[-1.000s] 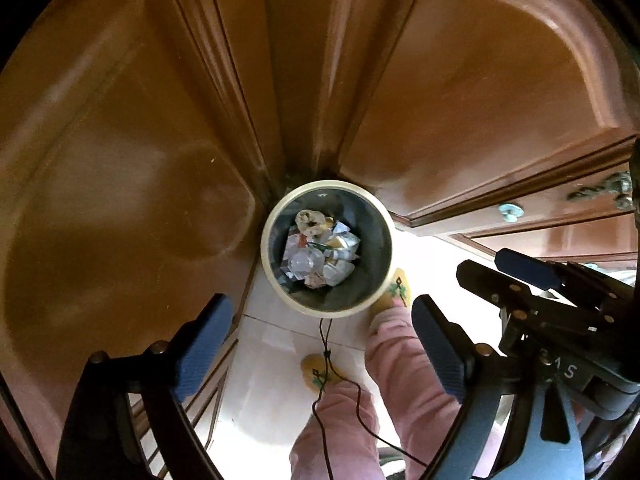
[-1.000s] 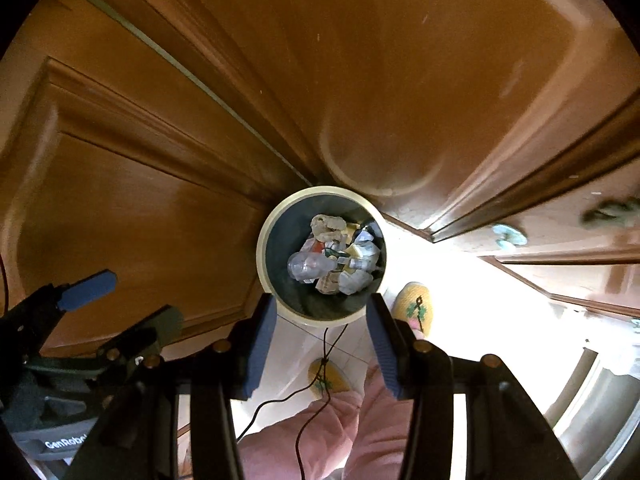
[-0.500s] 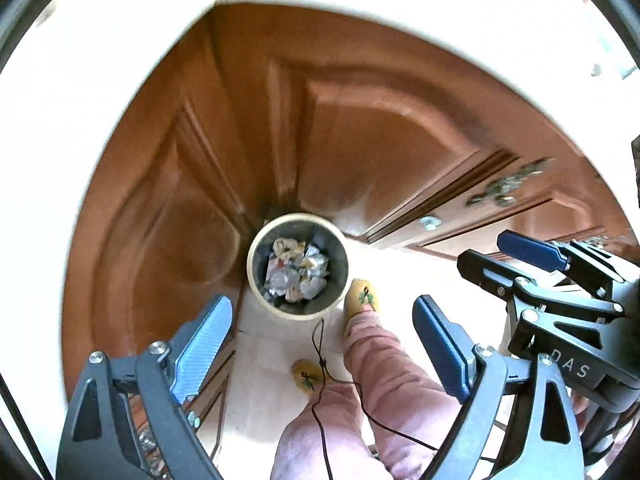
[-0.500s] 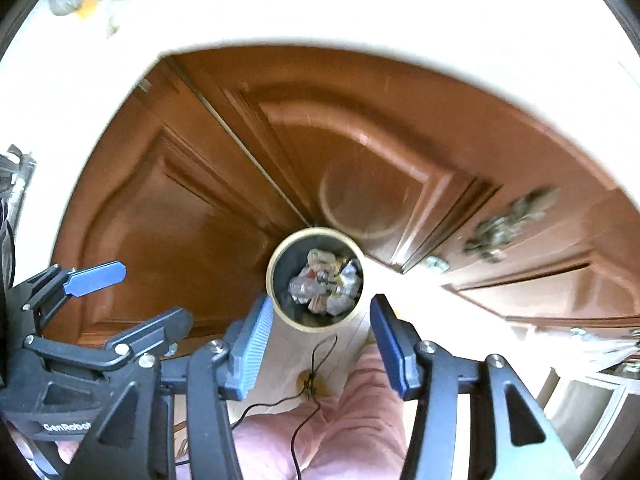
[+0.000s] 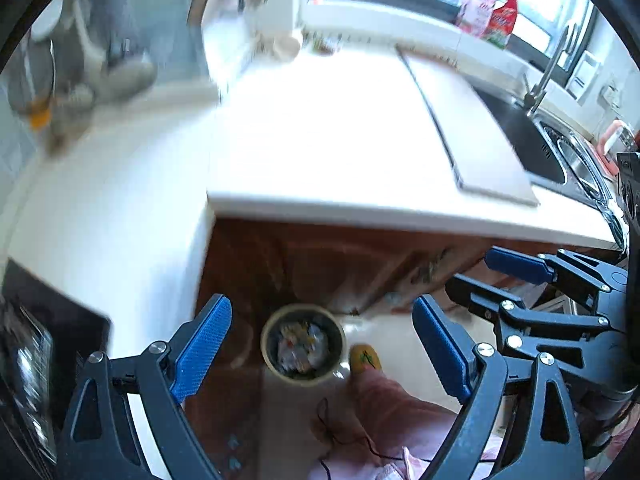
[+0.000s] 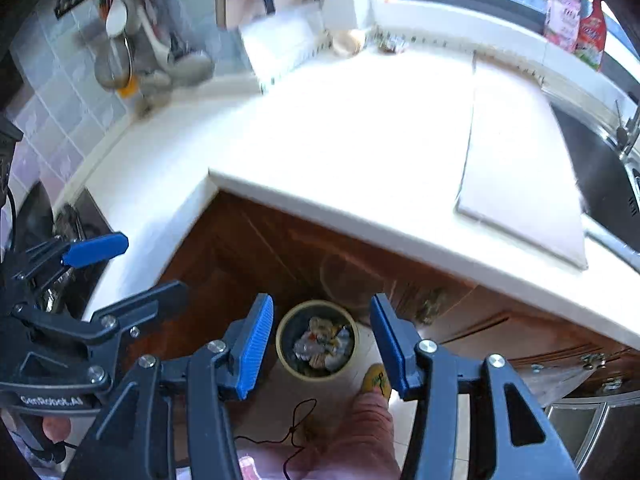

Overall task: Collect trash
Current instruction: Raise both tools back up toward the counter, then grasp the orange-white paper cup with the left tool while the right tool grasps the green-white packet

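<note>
A round cream-rimmed trash bin (image 5: 303, 345) stands on the floor against the brown cabinets, holding several crumpled wrappers and scraps (image 6: 320, 344); its rim shows in the right wrist view (image 6: 285, 360). My left gripper (image 5: 320, 352) is open and empty, high above the bin. My right gripper (image 6: 322, 346) is open and empty, also high above it. Each gripper shows in the other's view: the right one (image 5: 472, 276) at the right edge, the left one (image 6: 132, 268) at the left edge. No loose trash shows on the white countertop (image 6: 340, 140).
A pale cutting board (image 6: 520, 160) lies on the counter beside a steel sink (image 5: 560, 152) with a tap. Utensils (image 6: 132, 52) hang at the back left; a black stove (image 5: 28, 352) is at the left. Packets (image 5: 488, 12) stand by the window. My pink-clad leg and yellow slipper (image 6: 376, 380) are below.
Both grippers have risen from close above the bin to above counter height. The countertop, sink and window have come into view. Both jaws stay open and empty.
</note>
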